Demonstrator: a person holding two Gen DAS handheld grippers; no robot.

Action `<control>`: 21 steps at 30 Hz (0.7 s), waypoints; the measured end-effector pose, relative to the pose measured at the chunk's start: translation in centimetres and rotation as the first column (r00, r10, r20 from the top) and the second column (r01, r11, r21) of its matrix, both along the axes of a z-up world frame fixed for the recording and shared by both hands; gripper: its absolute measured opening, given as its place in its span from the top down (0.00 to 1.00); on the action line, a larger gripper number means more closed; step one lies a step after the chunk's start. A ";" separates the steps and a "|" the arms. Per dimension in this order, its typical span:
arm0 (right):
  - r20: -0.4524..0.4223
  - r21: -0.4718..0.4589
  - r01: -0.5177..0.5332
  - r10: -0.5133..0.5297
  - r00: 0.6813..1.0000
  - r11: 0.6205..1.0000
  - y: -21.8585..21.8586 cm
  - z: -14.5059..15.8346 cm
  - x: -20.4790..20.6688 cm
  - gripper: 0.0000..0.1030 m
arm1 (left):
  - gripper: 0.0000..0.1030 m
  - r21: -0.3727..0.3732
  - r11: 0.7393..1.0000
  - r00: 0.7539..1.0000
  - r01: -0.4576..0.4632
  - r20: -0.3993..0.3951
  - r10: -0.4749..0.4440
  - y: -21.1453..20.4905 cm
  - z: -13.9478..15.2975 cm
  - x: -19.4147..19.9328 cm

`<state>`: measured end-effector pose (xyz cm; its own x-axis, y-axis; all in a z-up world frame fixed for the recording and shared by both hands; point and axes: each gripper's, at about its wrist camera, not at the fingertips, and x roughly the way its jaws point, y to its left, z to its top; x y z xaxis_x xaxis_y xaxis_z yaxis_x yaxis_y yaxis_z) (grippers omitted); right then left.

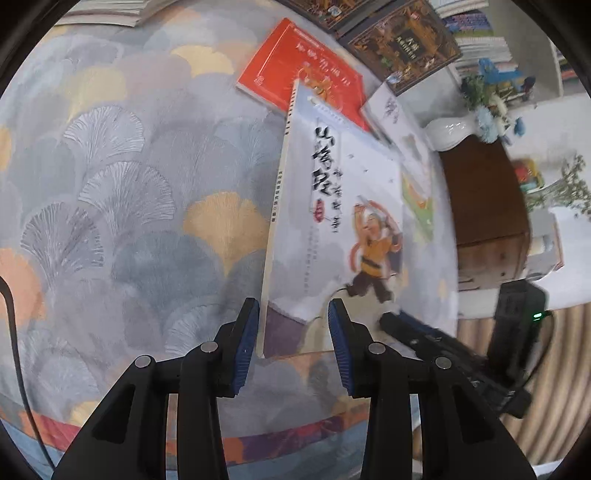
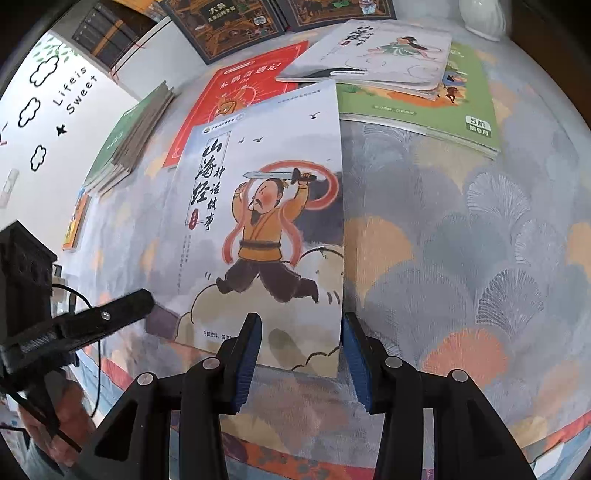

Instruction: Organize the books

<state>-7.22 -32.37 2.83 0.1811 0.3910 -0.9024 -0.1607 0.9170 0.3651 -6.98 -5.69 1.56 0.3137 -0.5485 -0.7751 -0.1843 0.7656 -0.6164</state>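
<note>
Both fisheye views are evenly and softly lit, with faint shadows and no harsh glare. Straight lines bow strongly toward the black circular rims. In the left wrist view the warrior book (image 1: 332,221) and everything right of it smear with motion blur; the right wrist view stays sharp.

Both wrist views look closely down along their fingers, sharing the warrior book (image 1: 332,221) (image 2: 266,221).

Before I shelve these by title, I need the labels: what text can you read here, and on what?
"山海经 神话故事": swordsman book.
"木偶奇遇记": red book.
"5阶": green book; the line below it is blurred.
"Life is Sweet": wall decal.
"大英": dark book; its subtitle is too small.
</note>
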 end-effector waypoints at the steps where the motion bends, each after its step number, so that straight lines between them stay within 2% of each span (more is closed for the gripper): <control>1: 0.005 -0.008 -0.005 0.005 1.000 1.000 0.1 0.1 -0.1 0.57 | 0.67 -0.054 0.999 1.000 -0.002 0.015 0.003 0.1 0.3 -0.1; 2: 0.010 -0.017 -0.013 0.013 1.000 1.000 0.4 0.1 0.0 0.57 | 0.67 -0.139 0.990 1.000 -0.001 0.027 0.005 0.1 0.5 -0.1; 3: 0.015 -0.027 -0.018 0.019 1.000 0.999 0.6 0.1 0.0 0.57 | 0.67 -0.188 0.982 0.999 -0.005 0.036 0.012 0.0 0.8 -0.1; 4: 0.020 -0.034 -0.023 0.024 1.000 0.999 0.7 0.1 -0.1 0.57 | 0.67 -0.203 0.979 0.999 -0.003 0.052 0.014 -0.2 1.2 -0.2; 7: 0.017 -0.026 -0.021 0.022 1.000 0.999 0.6 0.1 -0.1 0.57 | 0.68 -0.131 0.991 0.997 0.009 0.074 0.001 -1.3 1.6 -0.1; 10: 0.005 0.004 -0.008 0.008 1.000 1.000 0.1 0.0 0.0 0.57 | 0.84 -0.065 0.998 0.999 0.003 0.051 0.001 -1.8 0.9 0.3; 11: 0.001 0.014 -0.004 0.004 1.000 1.000 -0.1 -0.1 0.0 0.57 | 0.88 -0.068 0.998 0.999 0.003 0.046 0.000 -1.7 0.6 0.4; 16: -0.017 0.054 0.010 -0.009 1.000 0.998 -0.6 -0.2 -0.1 0.54 | 0.88 -0.051 0.999 0.999 0.001 0.035 0.001 -2.2 -0.3 0.8; 19: -0.036 0.085 0.019 -0.016 0.999 0.996 -0.9 -0.1 -0.1 0.54 | 0.88 -0.065 0.998 0.999 -0.001 0.040 0.003 -2.6 -0.2 1.1; 21: -0.068 0.123 0.030 -0.021 0.997 0.992 -1.6 -0.2 0.1 0.54 | 0.88 -0.106 0.994 0.999 -0.003 0.042 0.007 -2.6 0.0 1.4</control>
